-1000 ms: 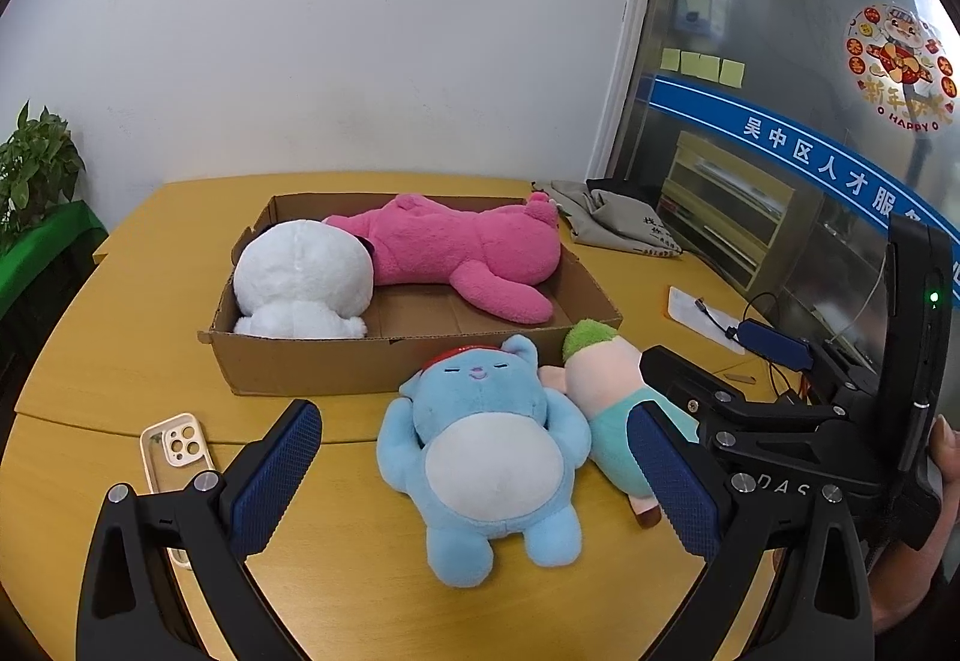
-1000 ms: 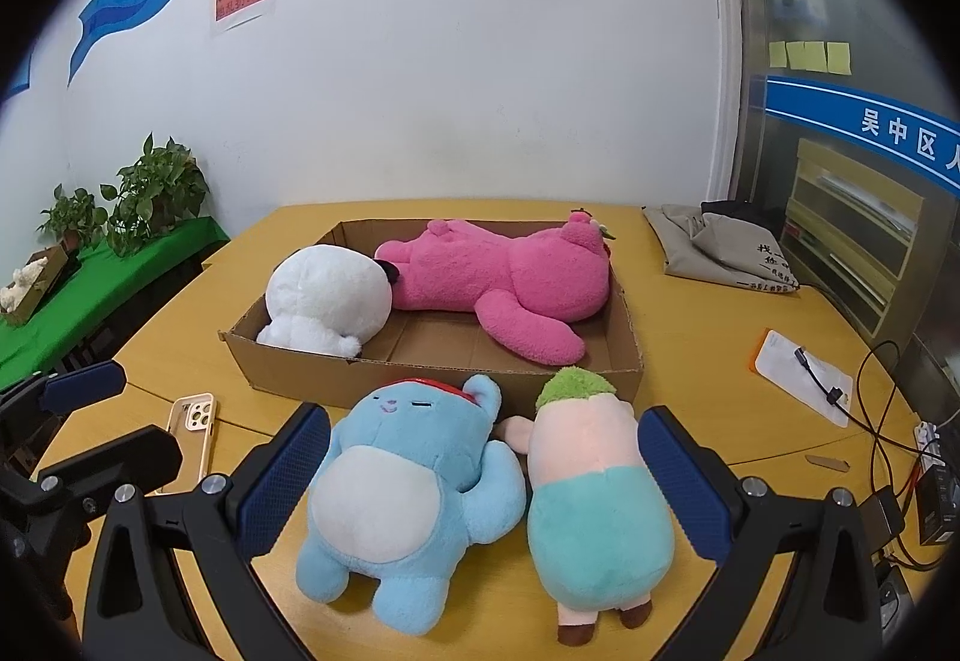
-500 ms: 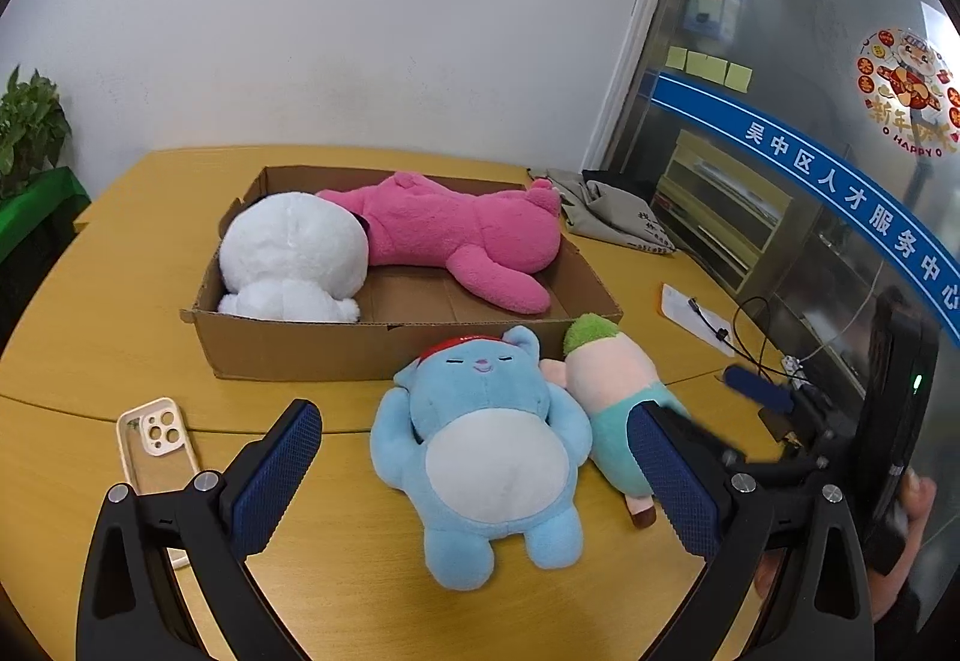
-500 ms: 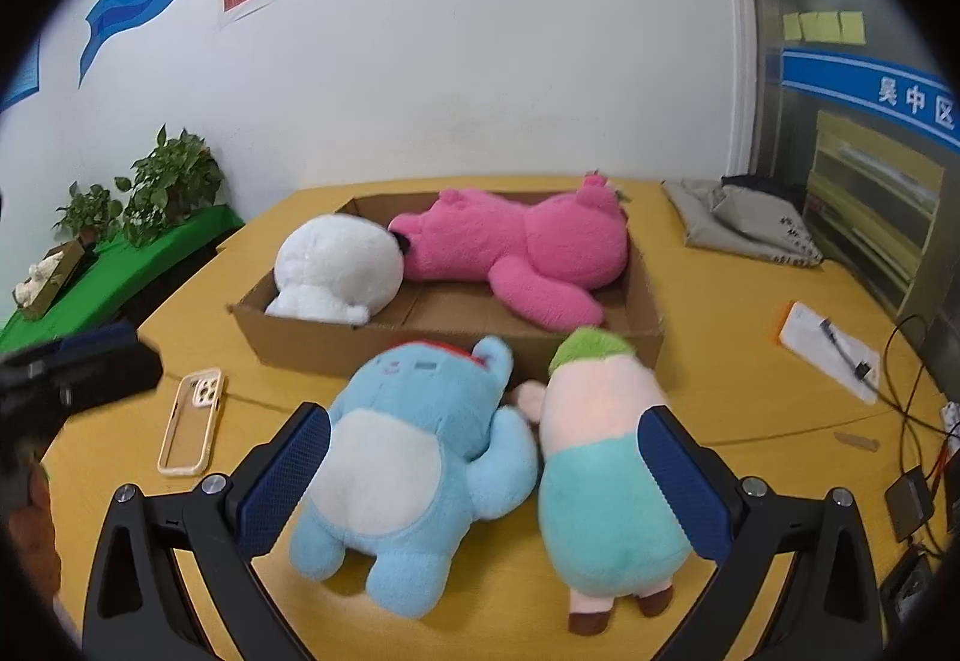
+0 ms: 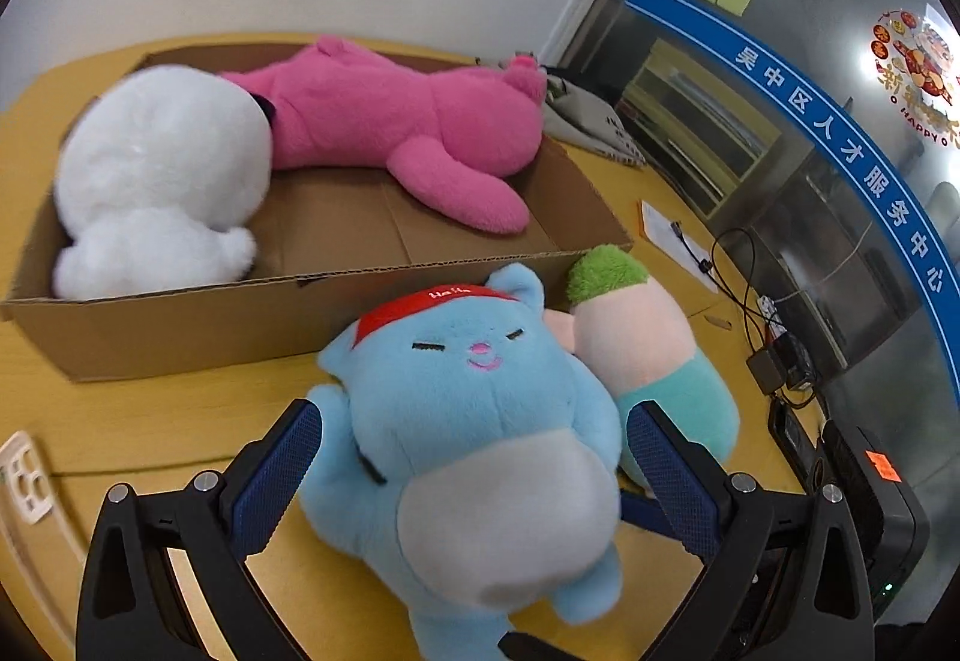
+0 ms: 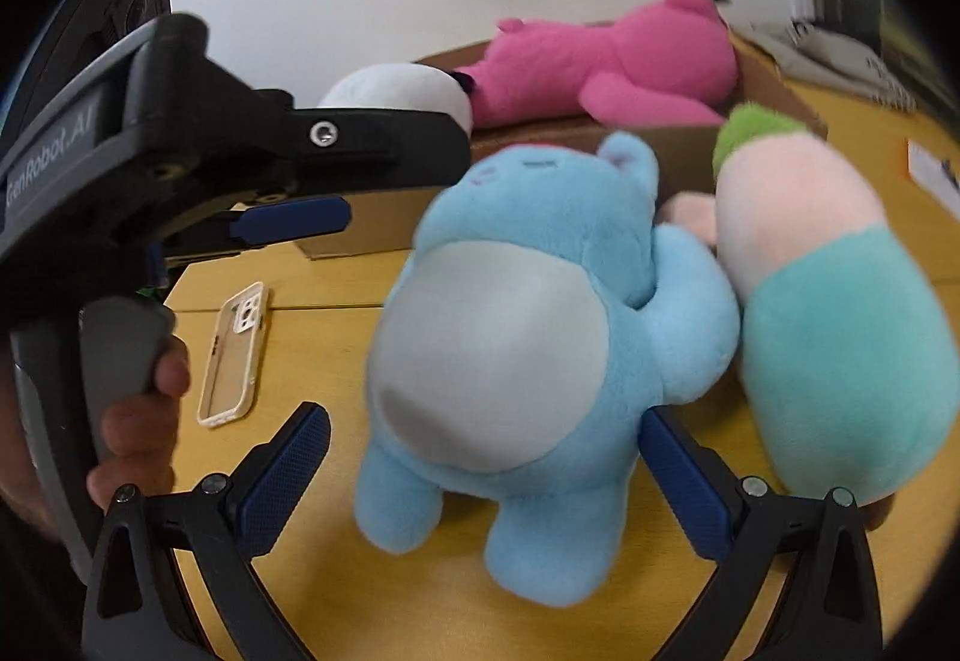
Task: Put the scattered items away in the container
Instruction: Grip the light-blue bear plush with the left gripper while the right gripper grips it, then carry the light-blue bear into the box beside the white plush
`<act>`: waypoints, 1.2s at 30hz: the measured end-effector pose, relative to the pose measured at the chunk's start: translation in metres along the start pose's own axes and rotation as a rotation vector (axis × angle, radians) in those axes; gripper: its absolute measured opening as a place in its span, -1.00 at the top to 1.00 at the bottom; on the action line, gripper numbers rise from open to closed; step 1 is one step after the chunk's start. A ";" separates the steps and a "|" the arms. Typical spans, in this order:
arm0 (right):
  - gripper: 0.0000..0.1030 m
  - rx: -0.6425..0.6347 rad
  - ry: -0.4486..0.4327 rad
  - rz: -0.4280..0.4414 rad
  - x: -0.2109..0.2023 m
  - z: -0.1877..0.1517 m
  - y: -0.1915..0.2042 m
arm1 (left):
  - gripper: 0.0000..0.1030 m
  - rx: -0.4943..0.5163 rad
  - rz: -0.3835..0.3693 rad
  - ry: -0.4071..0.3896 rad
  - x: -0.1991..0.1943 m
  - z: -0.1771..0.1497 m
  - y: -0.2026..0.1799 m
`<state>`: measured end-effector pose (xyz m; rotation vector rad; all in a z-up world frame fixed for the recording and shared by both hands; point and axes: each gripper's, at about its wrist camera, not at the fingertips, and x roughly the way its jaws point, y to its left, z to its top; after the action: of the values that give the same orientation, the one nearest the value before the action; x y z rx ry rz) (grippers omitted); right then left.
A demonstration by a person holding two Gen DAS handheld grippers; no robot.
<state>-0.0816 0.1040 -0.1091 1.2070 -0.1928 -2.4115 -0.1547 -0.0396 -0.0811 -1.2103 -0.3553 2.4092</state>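
Observation:
A blue plush (image 5: 468, 421) with a red cap lies on the yellow table, just in front of the cardboard box (image 5: 180, 325). My left gripper (image 5: 474, 475) is open, with one finger on each side of the plush's body. My right gripper (image 6: 483, 475) is open too and straddles the same blue plush (image 6: 510, 313) lower down, near its legs. A green-haired plush (image 5: 648, 355) in pink and teal lies against the blue one's right side, also seen as the green-haired plush (image 6: 828, 313). A white plush (image 5: 162, 181) and a pink plush (image 5: 396, 120) lie inside the box.
A phone case (image 6: 234, 355) lies on the table to the left of the blue plush. A hand (image 6: 138, 391) holds the left gripper's handle at the left of the right wrist view. A grey cloth (image 5: 588, 120), paper and cables (image 5: 774, 355) lie right of the box.
Both grippers have come down and in close on the blue plush, which now sits between both pairs of fingers. The right gripper has swung left from the green-haired plush. Finger spacing looks unchanged.

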 end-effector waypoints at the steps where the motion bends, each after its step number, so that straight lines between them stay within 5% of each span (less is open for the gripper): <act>1: -1.00 0.015 0.008 -0.008 0.005 0.001 -0.002 | -1.00 -0.014 -0.008 0.012 0.010 0.002 0.005; 5: -0.96 0.070 0.028 -0.006 0.015 0.003 -0.016 | -0.97 -0.016 -0.031 0.043 0.033 0.005 0.015; 12: -0.70 0.070 0.052 0.054 0.023 0.000 -0.021 | -0.61 0.008 -0.070 0.085 0.046 -0.001 0.012; 16: -0.44 0.025 0.006 0.056 0.011 -0.004 -0.013 | -0.41 -0.004 -0.079 0.066 0.034 -0.007 0.010; 22: -0.40 -0.038 -0.111 0.088 -0.026 -0.004 0.001 | -0.36 0.058 -0.061 -0.044 -0.020 -0.006 -0.024; 29: -0.40 -0.125 -0.296 0.128 -0.086 0.057 0.027 | -0.36 0.187 -0.045 -0.261 -0.094 0.056 -0.058; 36: -0.40 -0.183 -0.370 0.106 -0.053 0.144 0.034 | -0.36 0.198 0.001 -0.294 -0.077 0.140 -0.029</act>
<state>-0.1565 0.0866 0.0281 0.6486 -0.1387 -2.4761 -0.2197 -0.0556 0.0674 -0.7738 -0.1950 2.5554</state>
